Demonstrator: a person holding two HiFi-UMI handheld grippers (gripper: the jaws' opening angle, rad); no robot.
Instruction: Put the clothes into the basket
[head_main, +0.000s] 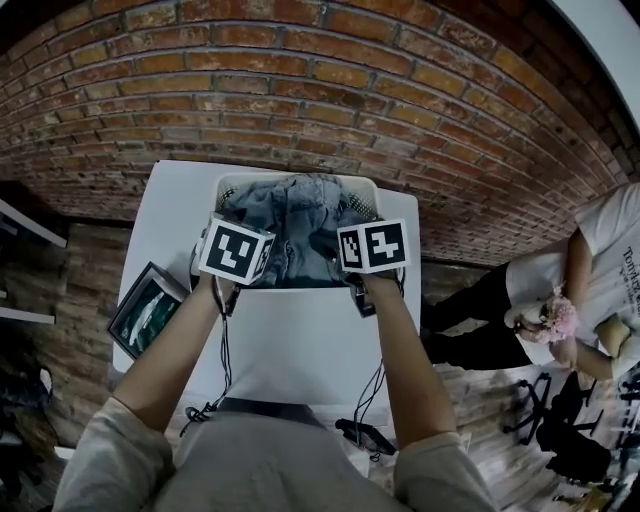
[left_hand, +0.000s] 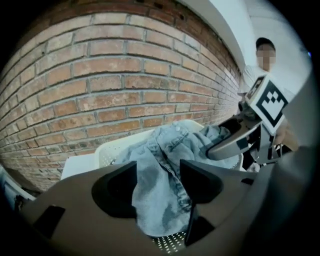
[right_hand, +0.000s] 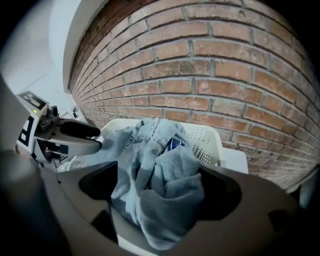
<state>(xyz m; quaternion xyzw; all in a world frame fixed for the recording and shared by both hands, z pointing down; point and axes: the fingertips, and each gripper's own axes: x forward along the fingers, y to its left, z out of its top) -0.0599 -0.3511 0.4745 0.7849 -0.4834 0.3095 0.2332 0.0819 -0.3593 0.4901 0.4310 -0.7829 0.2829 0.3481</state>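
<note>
A white perforated basket (head_main: 300, 178) stands at the far side of the white table (head_main: 300, 340), heaped with light denim clothes (head_main: 290, 225). Both grippers hover at its near rim. In the left gripper view, my left gripper (left_hand: 157, 185) has a gathered fold of the denim garment (left_hand: 160, 165) filling its gap and touching both jaws. My right gripper (right_hand: 160, 192) stands wide around a bulky grey-blue bundle (right_hand: 172, 200) that hangs over the basket's front wall (right_hand: 207, 142). In the head view, the marker cubes of the left gripper (head_main: 237, 250) and right gripper (head_main: 372, 245) hide their jaws.
A brick wall rises right behind the basket. A dark-framed tablet (head_main: 148, 308) lies at the table's left edge. Cables (head_main: 365, 435) trail off the near edge. A person in a white shirt (head_main: 600, 290) sits to the right, away from the table.
</note>
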